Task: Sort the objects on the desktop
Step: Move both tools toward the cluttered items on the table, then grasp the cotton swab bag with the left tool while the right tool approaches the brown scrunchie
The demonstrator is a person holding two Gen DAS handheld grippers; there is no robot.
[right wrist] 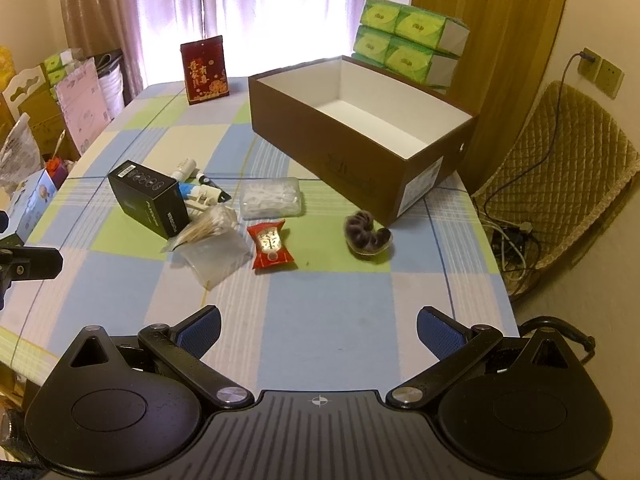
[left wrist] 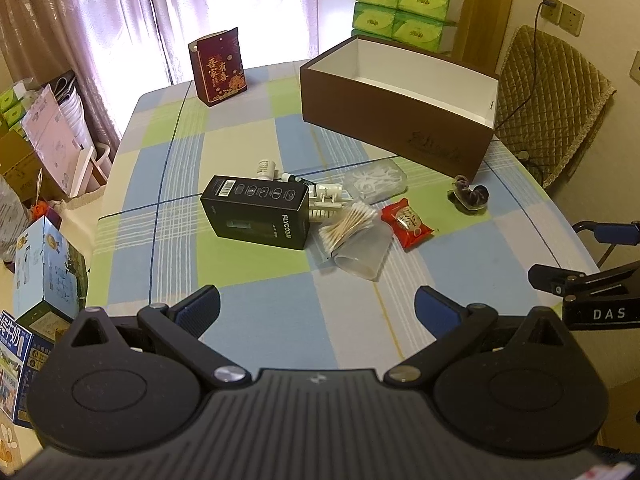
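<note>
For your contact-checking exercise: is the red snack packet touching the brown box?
Apart. The right wrist view shows checked tablecloth between the red snack packet and the brown box.

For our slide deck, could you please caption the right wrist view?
Open right tongs hover over a checked tablecloth, facing scattered clutter and an empty brown box.

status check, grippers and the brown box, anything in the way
Left gripper open, empty. Right gripper open, empty. Brown box open, nothing inside visible. Snack packet and hair scrunchie lie loose on the tablecloth ahead.
</note>
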